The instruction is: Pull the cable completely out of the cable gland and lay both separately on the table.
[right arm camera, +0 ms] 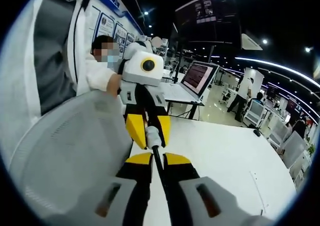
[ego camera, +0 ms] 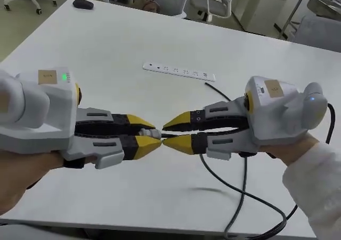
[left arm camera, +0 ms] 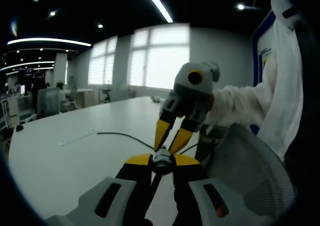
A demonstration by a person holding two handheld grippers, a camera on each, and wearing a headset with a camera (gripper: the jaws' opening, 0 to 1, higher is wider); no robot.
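left gripper (ego camera: 156,135) clamps the gland (ego camera: 147,134), right gripper (ego camera: 165,135) pinches the cable (right arm camera: 159,168) just beside it. looks like the pulling step; next needs a straight pull apart.

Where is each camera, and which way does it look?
Head view: on the head, looking down at the table, left tongs, right tongs, a sleeve.
Left gripper view: on the left tongs, facing the right tongs and that sleeve.
Right gripper view: on the right tongs, facing the left tongs and the left hand.
Shared: all see the cable gland.
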